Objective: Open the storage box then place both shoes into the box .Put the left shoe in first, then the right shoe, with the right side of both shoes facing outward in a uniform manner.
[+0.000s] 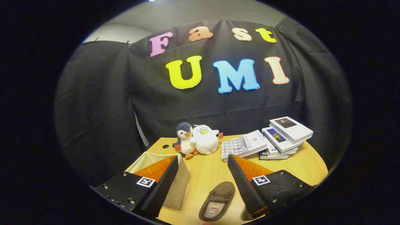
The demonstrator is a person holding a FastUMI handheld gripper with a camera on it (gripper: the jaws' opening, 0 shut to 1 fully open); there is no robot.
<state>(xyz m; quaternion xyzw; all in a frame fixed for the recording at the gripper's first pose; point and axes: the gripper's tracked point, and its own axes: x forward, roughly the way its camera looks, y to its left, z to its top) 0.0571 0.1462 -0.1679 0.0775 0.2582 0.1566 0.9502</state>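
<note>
Brown fuzzy slipper (217, 201) lies on the pale wooden table (210, 170) between the spread, empty gripper (203, 184) fingers, just beside the beige fabric storage box (178, 184), apparently open-topped, behind the left finger.

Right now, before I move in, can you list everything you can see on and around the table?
shoe: one, brown slipper with a pale lining, on the table between the fingers, nearer the right one
storage box: one, beige fabric, open at the top, at the table's left side, partly behind the left finger
plush toys: two, a dark blue and white penguin and a white duck, side by side at the table's back
books: a stack of several with mostly white covers at the back right, one more leaning against it
table: one, light wood
gripper: one, fingers wide apart, holding nothing
</note>
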